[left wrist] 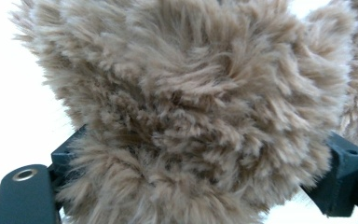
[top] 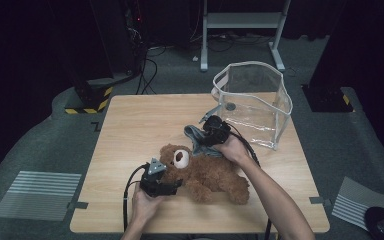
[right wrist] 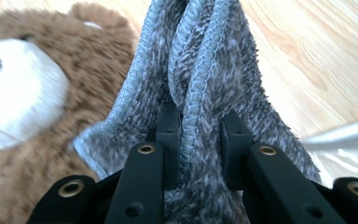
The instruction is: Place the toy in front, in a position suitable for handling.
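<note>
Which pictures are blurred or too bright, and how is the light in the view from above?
High view: the wooden table is evenly lit, the room behind is dark. Left gripper view: the teddy bear fur is sharp, the background is washed out white. Right gripper view: the grey cloth is in focus, the bear's face is blurred.

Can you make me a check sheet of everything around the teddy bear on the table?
Surface: wooden table, bare apart from the things below.
Job's things: brown teddy bear lying on the table; grey fuzzy cloth by its head.
Clutter: clear plastic bag with white trim, standing open at the table's far right.
Grippers: left gripper, jaws wide around a furry part of the bear; right gripper, jaws pinching folds of the cloth.
Cables: a black cable trails from the left gripper; another runs along the right forearm.
Surroundings: dark room, grey floor, white metal stand, striped mats.
</note>
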Demonstrator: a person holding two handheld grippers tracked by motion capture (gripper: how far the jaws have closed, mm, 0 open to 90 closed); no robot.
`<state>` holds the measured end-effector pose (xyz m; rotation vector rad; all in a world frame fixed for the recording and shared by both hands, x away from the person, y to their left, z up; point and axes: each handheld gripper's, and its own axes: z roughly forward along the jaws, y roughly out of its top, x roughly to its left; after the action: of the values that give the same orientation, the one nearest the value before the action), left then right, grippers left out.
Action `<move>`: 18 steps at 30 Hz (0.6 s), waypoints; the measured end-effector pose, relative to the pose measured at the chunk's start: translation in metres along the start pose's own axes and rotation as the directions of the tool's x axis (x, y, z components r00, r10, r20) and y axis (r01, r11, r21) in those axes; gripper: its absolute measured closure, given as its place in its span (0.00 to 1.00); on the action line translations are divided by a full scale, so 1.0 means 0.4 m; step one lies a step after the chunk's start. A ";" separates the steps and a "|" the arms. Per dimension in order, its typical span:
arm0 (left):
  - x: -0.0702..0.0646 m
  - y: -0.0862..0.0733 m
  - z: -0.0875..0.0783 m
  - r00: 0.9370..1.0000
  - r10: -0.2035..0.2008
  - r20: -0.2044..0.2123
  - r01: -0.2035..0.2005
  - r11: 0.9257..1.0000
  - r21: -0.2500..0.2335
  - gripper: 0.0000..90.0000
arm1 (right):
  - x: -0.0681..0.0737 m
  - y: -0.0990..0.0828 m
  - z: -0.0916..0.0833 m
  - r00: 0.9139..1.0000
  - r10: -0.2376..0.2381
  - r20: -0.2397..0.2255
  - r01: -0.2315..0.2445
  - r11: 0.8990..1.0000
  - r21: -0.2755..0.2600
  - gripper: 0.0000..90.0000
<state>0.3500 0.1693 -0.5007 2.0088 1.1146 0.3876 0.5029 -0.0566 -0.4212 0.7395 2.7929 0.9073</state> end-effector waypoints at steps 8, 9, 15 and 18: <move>0.001 -0.001 -0.001 1.000 0.004 -0.002 -0.004 1.000 0.001 0.17 | 0.033 0.032 0.033 0.998 -0.050 -0.031 0.051 0.998 0.032 0.82; 0.001 -0.001 -0.001 1.000 0.003 -0.001 -0.003 1.000 0.003 0.17 | 0.033 0.032 0.045 0.998 -0.054 -0.034 0.055 0.997 0.054 0.82; 0.003 -0.001 -0.001 1.000 -0.002 0.002 0.002 1.000 0.000 0.17 | -0.016 0.010 0.055 1.000 0.007 -0.002 -0.007 0.996 0.086 0.82; 0.003 -0.001 -0.001 1.000 -0.001 0.003 0.001 1.000 0.002 0.17 | -0.030 0.002 0.053 1.000 0.019 0.012 -0.021 0.995 0.094 0.82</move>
<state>0.3502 0.1704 -0.5008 2.0092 1.1149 0.3834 0.5188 -0.0507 -0.4385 0.7842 2.8395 0.7771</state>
